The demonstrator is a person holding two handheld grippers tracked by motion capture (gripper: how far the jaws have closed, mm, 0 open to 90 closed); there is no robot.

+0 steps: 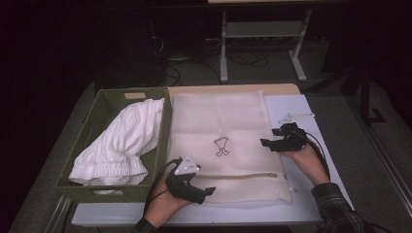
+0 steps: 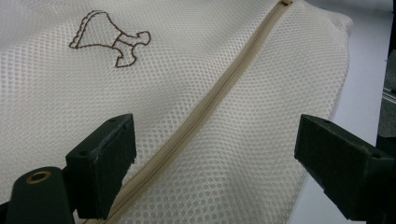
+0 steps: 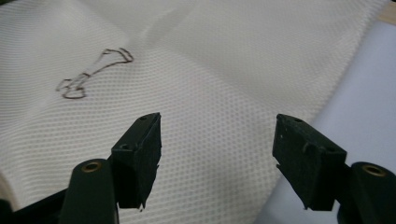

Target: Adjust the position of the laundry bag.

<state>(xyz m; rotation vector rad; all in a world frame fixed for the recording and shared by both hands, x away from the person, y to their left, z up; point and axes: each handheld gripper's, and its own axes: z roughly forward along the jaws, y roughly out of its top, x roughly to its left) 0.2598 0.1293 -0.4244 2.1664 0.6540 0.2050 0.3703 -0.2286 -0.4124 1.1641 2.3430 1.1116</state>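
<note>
A cream mesh laundry bag [image 1: 218,121] lies flat on the table, with a brown stitched emblem [image 1: 221,146] at its middle and a beige zipper [image 1: 248,175] along its near edge. My left gripper [image 1: 206,194] hovers at the bag's near left corner, open. In the left gripper view its jaws [image 2: 215,149] straddle the zipper [image 2: 205,109] without touching it. My right gripper [image 1: 269,138] is at the bag's right edge, pointing left, open. In the right gripper view it [image 3: 217,149] stands over the mesh [image 3: 224,60] near the bag's edge, with nothing held.
A green woven basket [image 1: 163,141] stands against the bag's left side and holds a bunched white garment [image 1: 121,143]. White table surface [image 1: 291,104] shows to the right of the bag. Beyond the far edge are a desk frame [image 1: 223,53] and cables on the floor.
</note>
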